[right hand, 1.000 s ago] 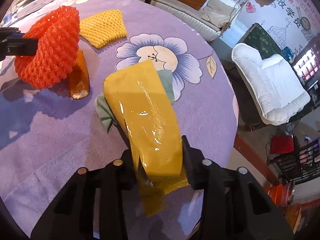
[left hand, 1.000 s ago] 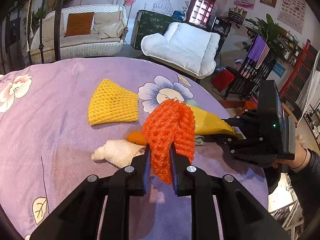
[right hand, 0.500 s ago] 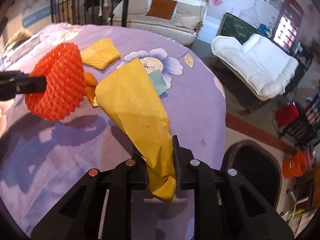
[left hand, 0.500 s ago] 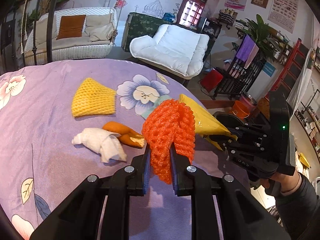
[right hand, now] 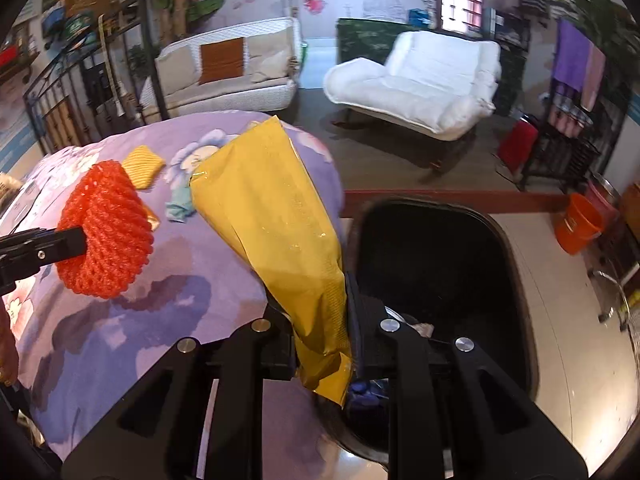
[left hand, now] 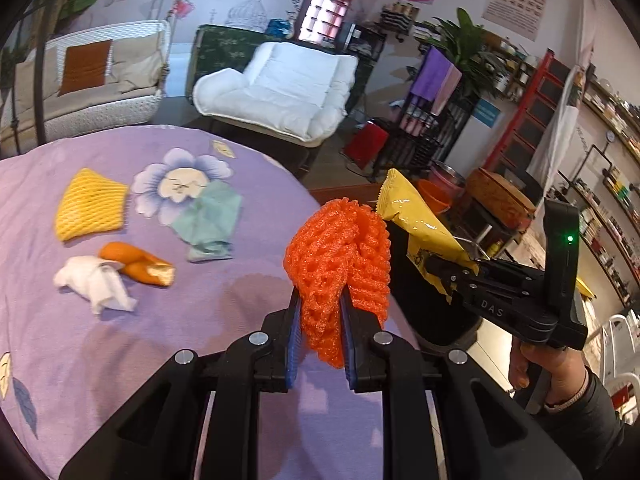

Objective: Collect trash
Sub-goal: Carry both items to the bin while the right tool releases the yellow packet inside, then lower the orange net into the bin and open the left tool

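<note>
My left gripper (left hand: 320,320) is shut on an orange foam net (left hand: 340,264) and holds it above the right edge of the purple table (left hand: 120,360). My right gripper (right hand: 322,320) is shut on a yellow snack wrapper (right hand: 276,224), held at the rim of a black trash bin (right hand: 432,264) beside the table. The net also shows in the right wrist view (right hand: 108,232), the wrapper in the left wrist view (left hand: 416,220). On the table lie a yellow foam net (left hand: 90,210), a green tissue (left hand: 210,222), an orange peel (left hand: 138,266) and a white crumpled tissue (left hand: 96,286).
The bin stands on the floor just off the table's right edge and holds some scraps (right hand: 420,328). A white armchair (left hand: 280,92), a wicker sofa (left hand: 100,76), a red bucket (right hand: 578,222) and racks stand farther off.
Both grippers have moved right, off the middle of the table toward the bin, each carrying its item. The wrapper is now lifted clear of the table, uncovering the green tissue.
</note>
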Tool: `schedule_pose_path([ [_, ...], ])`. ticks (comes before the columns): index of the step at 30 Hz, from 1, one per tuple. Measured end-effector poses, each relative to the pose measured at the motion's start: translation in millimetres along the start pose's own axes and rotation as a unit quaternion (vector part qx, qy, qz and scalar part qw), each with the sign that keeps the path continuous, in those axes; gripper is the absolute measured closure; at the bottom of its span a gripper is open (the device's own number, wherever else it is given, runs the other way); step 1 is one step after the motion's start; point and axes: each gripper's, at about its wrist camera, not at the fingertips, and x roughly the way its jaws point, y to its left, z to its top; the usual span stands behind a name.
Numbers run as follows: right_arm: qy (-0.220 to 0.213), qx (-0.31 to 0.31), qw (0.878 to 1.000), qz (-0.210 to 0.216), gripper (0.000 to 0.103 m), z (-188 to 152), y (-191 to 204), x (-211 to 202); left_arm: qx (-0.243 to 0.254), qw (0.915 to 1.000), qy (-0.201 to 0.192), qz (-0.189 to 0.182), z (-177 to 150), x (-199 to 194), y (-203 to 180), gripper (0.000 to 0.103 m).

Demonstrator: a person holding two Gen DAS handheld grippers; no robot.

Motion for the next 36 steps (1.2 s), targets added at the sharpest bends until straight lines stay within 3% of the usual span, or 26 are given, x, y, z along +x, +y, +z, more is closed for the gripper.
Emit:
schedule_pose_path([
  [9, 0.020, 0.077, 0.996, -0.052, 0.083, -20, -49, 1, 0.050, 0.9980, 0.015, -0.037, -3, 25, -49, 0.085],
  [20, 0.084, 0.142, 0.982, -0.090, 0.082, -37, -85, 50, 0.085, 0.9947, 0.028, -0.050, -3, 44, -80, 0.085],
  [22, 0.092, 0.148, 0.980, -0.094, 0.075, -38, -87, 58, 0.085, 0.9945, 0.031, -0.052, -3, 46, -83, 0.085],
  [24, 0.089, 0.152, 0.980, -0.098, 0.039, -40, -90, 59, 0.086, 0.9943, 0.034, -0.052, -4, 49, -85, 0.085],
  [26, 0.078, 0.152, 0.980, -0.106, 0.026, -42, -90, 58, 0.087, 0.9941, 0.039, -0.053, -4, 52, -84, 0.085],
  [36, 0.013, 0.161, 0.980, -0.116, 0.024, -51, -88, 9, 0.088, 0.9930, 0.053, -0.059, -2, 68, -89, 0.085],
])
